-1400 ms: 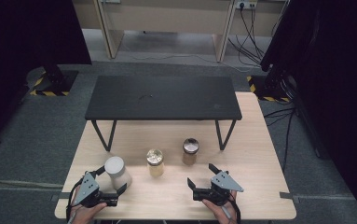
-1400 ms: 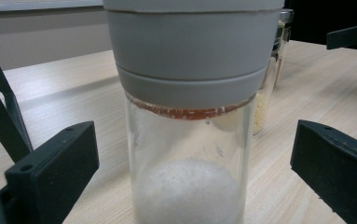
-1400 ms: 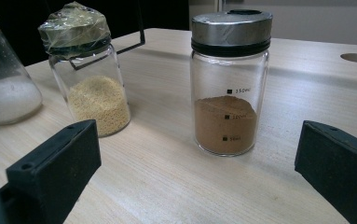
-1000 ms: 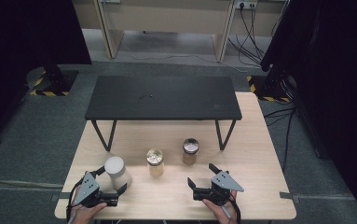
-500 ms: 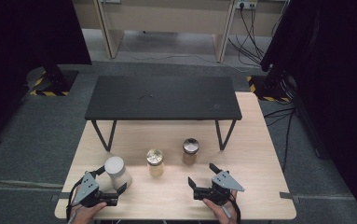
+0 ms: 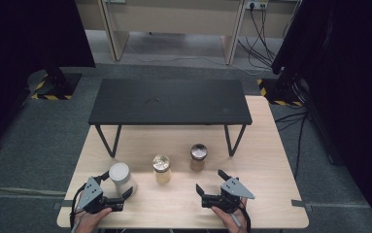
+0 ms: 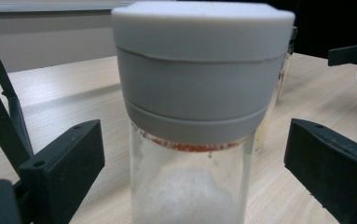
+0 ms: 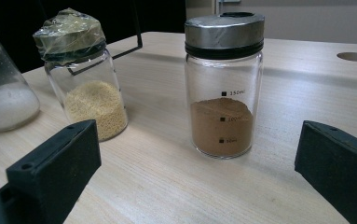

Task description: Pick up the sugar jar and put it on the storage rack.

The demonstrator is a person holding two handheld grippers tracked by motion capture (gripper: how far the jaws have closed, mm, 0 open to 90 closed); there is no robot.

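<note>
Pale wood desk, near edge: a grey-capped jar of white powder is flanked, untouched, by the wide-open left gripper. Nothing is held by the open right gripper, near right.

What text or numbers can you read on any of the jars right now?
"150ml": top mark on the metal-lidded glass jar of brown powder.
The two lower marks on that jar: too blurred to read.
Grey-capped glass jar of white powder: no text.
Film-covered glass jar of yellow granules: no text.
</note>
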